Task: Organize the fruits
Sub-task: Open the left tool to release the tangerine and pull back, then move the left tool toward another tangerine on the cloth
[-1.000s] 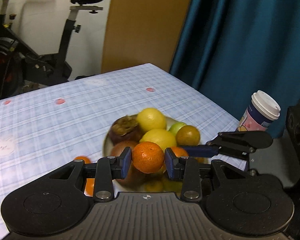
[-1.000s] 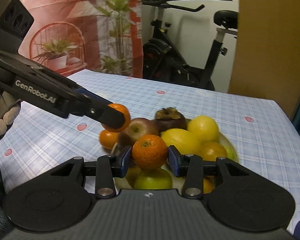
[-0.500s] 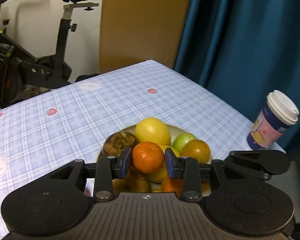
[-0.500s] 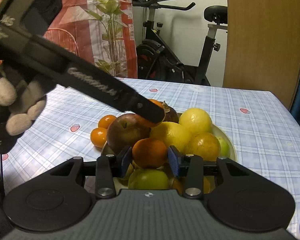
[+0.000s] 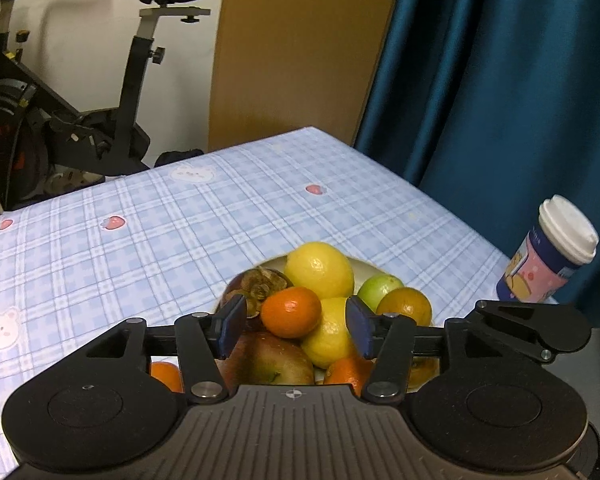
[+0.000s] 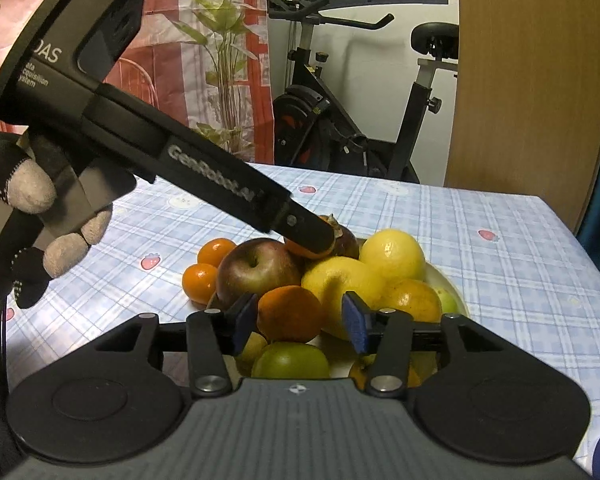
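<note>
A white plate (image 5: 366, 265) carries a pile of lemons (image 5: 319, 270), a red apple (image 6: 256, 272), green fruits and a dark dried-topped fruit (image 5: 256, 286). My left gripper (image 5: 294, 330) is over the pile. Its jaws are opening, with a tangerine (image 5: 291, 312) lying on the fruit between them and a gap on each side. My right gripper (image 6: 299, 325) reaches in from the plate's near side. Its jaws are opening too, around another tangerine (image 6: 290, 314) that rests on the pile, clear of the right pad. A gloved hand (image 6: 28, 216) holds the left gripper.
Two loose tangerines (image 6: 216, 250) (image 6: 198, 282) lie on the blue checked tablecloth just left of the plate. A lidded paper cup (image 5: 548, 256) stands near the table's right edge by the blue curtain. An exercise bike (image 5: 80, 128) stands beyond the far edge.
Both pairs of jaws have widened and let go of their tangerines, which now rest on the pile. The left gripper shifted further over the plate; the right one stayed put.
</note>
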`<state>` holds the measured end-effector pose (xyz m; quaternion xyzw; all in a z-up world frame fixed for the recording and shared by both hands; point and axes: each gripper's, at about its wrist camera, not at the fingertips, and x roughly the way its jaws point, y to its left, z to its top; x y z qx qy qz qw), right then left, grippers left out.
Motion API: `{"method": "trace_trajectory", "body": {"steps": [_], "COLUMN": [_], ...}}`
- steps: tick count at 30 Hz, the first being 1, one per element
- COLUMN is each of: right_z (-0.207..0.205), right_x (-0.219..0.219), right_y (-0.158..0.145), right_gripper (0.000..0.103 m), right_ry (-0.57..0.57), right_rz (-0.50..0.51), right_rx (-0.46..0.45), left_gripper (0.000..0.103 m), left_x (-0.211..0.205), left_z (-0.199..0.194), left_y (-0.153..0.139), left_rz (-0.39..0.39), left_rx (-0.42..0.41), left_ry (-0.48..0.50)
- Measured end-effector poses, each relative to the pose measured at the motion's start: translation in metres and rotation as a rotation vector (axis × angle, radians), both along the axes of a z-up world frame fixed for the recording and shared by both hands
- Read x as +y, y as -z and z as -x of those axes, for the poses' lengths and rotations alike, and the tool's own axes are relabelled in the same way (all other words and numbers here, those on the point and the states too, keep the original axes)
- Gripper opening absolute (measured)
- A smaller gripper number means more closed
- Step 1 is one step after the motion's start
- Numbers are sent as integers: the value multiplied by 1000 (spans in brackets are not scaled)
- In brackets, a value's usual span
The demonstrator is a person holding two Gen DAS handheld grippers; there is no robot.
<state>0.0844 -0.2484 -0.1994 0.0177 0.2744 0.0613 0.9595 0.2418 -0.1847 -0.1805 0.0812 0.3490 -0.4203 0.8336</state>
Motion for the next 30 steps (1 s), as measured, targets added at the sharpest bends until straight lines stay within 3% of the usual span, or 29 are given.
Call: {"method": "trace_trajectory", "body": {"steps": [8,17,30], "right_z": [-3,-35,-101], "right_x": [10,46,107], "right_y": [-11,-13,12], "right_gripper": [50,50,44], "right_ry": [-24,-158,-411], "right_rz": [7,29,310], "right_rx": [-27,19,230], "left_gripper": [57,56,56], "left_x": [56,114,142], "left_z": [-20,-36,-32], "left_y": [-16,-12,8], "left_rz": [72,31,40], "left_rx": [9,2,30], "left_ry": [-109,-206,-238]}}
